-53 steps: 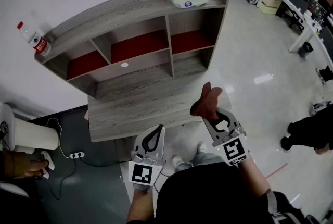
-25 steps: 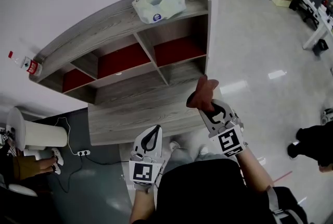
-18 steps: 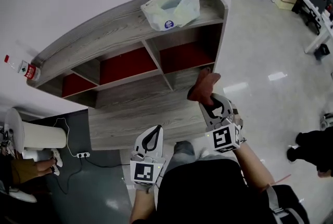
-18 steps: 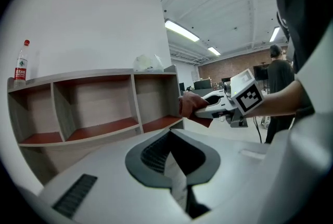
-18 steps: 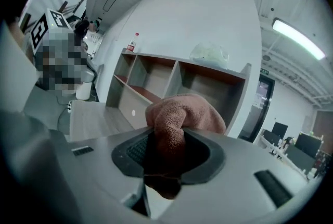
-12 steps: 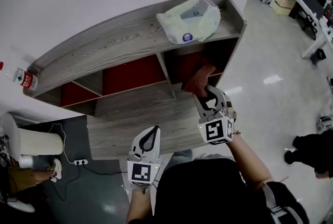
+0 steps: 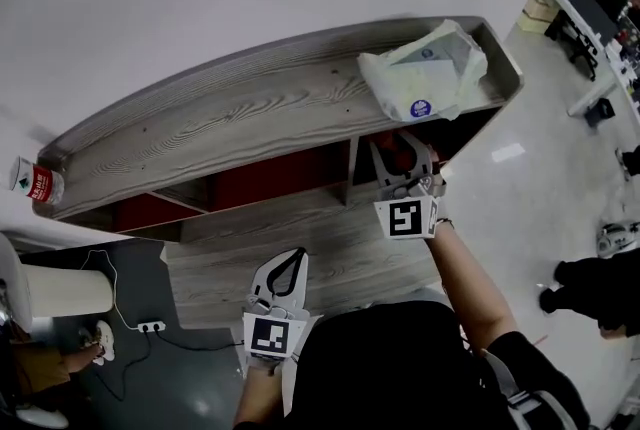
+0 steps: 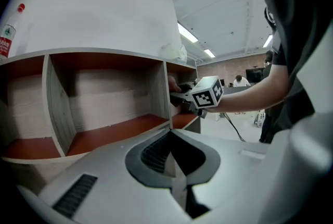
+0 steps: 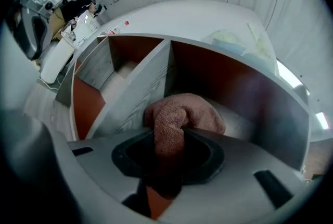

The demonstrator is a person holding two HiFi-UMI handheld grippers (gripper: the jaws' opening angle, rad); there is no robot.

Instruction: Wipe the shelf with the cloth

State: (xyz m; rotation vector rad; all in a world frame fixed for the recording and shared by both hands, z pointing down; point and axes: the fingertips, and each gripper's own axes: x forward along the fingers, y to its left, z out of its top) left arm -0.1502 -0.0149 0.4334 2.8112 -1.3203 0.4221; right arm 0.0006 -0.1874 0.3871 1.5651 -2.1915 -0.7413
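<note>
The grey wooden shelf (image 7: 230, 113) has red-backed compartments under its top board. My right gripper (image 7: 403, 170) reaches into the rightmost compartment, shut on a reddish-brown cloth (image 9: 179, 117). In the right gripper view the cloth bulges out ahead of the right gripper (image 9: 169, 152), close to the compartment's floor and divider; I cannot tell whether it touches. In the head view only a bit of the cloth (image 7: 398, 151) shows under the top board. My left gripper (image 7: 283, 280) hangs low near my body, shut and empty, off the shelf. From the left gripper (image 8: 174, 165) view the right gripper (image 8: 200, 95) shows at the compartment mouth.
A white plastic bag (image 7: 425, 73) lies on the shelf top at its right end. A bottle with a red label (image 7: 35, 183) stands at the left end. A white round stand (image 7: 50, 290) and a power strip (image 7: 150, 326) are on the floor at left. A person (image 7: 590, 293) stands at right.
My right gripper has carried the cloth forward from above the lower ledge into the right compartment. The view has shifted closer over the shelf. The left gripper stayed low.
</note>
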